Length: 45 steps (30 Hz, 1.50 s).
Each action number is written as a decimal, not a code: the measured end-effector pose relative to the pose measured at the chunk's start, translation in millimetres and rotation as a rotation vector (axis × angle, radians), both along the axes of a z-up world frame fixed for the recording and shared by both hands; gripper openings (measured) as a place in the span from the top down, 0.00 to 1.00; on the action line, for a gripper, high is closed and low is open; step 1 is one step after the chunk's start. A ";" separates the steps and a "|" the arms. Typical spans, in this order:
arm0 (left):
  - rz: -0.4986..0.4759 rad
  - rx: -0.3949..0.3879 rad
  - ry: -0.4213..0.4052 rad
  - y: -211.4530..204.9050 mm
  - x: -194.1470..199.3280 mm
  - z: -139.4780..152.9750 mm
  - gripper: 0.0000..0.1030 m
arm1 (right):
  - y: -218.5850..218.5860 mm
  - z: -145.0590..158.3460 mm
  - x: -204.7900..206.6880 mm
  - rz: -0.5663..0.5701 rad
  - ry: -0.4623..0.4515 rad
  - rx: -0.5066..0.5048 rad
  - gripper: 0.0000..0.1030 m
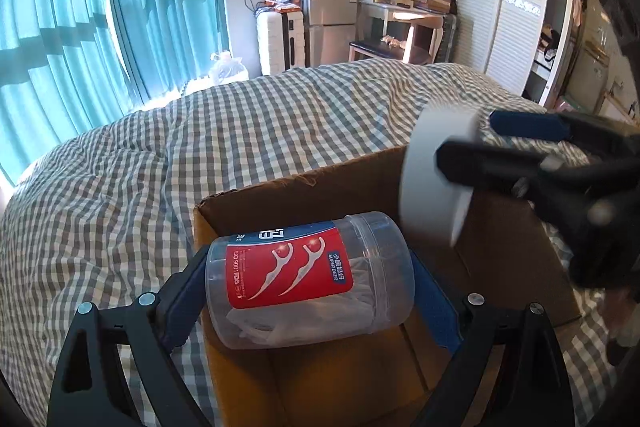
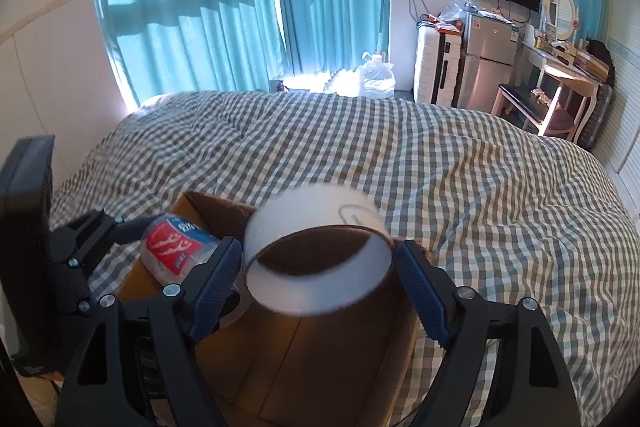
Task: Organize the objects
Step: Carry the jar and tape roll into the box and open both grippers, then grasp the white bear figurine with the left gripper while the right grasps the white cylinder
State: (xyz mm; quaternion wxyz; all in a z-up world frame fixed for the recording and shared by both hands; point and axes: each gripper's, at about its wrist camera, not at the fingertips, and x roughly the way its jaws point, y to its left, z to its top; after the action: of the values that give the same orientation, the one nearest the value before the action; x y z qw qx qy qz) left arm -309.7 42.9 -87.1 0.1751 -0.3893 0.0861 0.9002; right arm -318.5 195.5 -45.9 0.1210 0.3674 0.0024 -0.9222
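Lying sideways over the cardboard box (image 1: 304, 187), the floss jar (image 1: 308, 279) is clamped by the left gripper (image 1: 310, 291), long axis 9-to-3; right gripper (image 2: 320, 267) clamps the tape roll (image 2: 316, 259), bore facing the camera.

- Daylight comes through the teal curtains (image 1: 100, 7), which glow bright and carry darker horizontal shadow bands.
- Below the curtains the light blows out to white glare, at the far edge of the checked bedspread (image 1: 240, 131) and on the plastic bags (image 2: 372, 75) on the floor.
- The bedspread is evenly lit; its folds cast soft shadows.
- The inside of the cardboard box (image 1: 360, 367) is dimmer and warm-toned.
- The white tape roll (image 2: 320, 259) is smeared with blur in both views; the right gripper (image 1: 472, 143) looks soft in the left wrist view.
- The floss pick jar (image 1: 308, 279) is sharp, with faint highlights.
- Fisheye bending curves the curtains and walls; black vignette fills the corners.
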 end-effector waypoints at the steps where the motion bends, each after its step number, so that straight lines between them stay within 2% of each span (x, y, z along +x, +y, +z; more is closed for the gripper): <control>1: 0.003 -0.005 0.008 -0.7 1.7 1.2 0.08 | 2.5 4.0 2.6 -0.008 0.010 -0.006 0.18; 3: -0.001 -0.008 0.036 -1.0 8.5 5.9 0.04 | 6.4 12.2 7.6 -0.016 0.025 -0.012 0.15; 10: 0.015 -0.023 0.077 -2.4 25.3 34.2 0.04 | 13.4 44.5 33.6 -0.040 0.075 -0.009 0.15; 18: 0.073 0.000 0.115 -19.2 58.3 73.9 0.03 | 25.3 88.6 83.0 -0.062 0.144 0.010 0.15; 25: 0.147 -0.009 0.141 -35.2 93.7 97.6 0.03 | 31.2 107.1 126.9 -0.047 0.178 0.046 0.15; 30: 0.191 -0.021 0.155 -38.8 120.6 98.5 0.03 | 27.9 104.1 158.0 -0.014 0.183 0.088 0.15; 35: 0.219 -0.029 0.165 -40.8 148.7 87.4 0.03 | 22.5 90.4 183.4 0.017 0.187 0.134 0.15; 41: 0.264 -0.025 0.121 -48.9 175.0 57.8 0.03 | 16.5 59.6 203.5 0.057 0.156 0.136 0.15; 45: 0.274 -0.025 0.073 -53.7 188.1 28.9 0.03 | 9.4 23.1 212.2 0.085 0.094 0.165 0.15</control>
State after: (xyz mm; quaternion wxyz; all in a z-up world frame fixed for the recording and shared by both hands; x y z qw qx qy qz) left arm -121.6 -10.7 -58.2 0.0425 -0.3665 0.0497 0.9281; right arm -106.3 204.9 -22.8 0.1291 0.3322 0.0997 -0.9290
